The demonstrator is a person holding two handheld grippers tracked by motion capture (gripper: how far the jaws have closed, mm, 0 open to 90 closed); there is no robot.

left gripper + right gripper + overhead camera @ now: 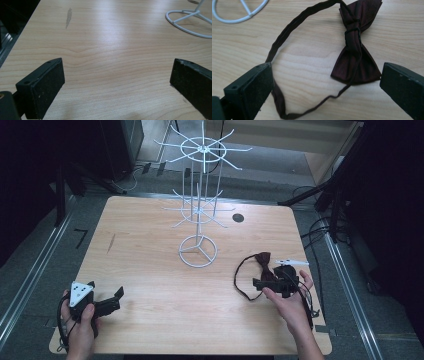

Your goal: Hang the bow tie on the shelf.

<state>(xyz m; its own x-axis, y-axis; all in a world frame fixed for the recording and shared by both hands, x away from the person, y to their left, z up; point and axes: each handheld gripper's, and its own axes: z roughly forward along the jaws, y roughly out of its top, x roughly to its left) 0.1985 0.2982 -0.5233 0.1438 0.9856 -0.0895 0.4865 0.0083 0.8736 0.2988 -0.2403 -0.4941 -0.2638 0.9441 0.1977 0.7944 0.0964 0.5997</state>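
Observation:
A dark maroon bow tie [357,50] lies flat on the wooden table [150,270], right of centre, its thin strap [287,37] curling in a loop to its left. My right gripper [327,82] is open just above the table; its jaws stand wide on either side of the tie's near wing and the strap loop, touching neither. From above, the bow tie [263,261] sits just beyond the right gripper [264,277]. My left gripper [116,300] is open and empty near the front left corner, over bare wood [117,82].
A white wire display rack [199,195] with radiating hooks stands at the table's middle back on a ring base [198,251], whose edge is also ahead of the left gripper [187,25]. A small white object [292,262] lies by the right hand. A cable hole [238,218] sits behind.

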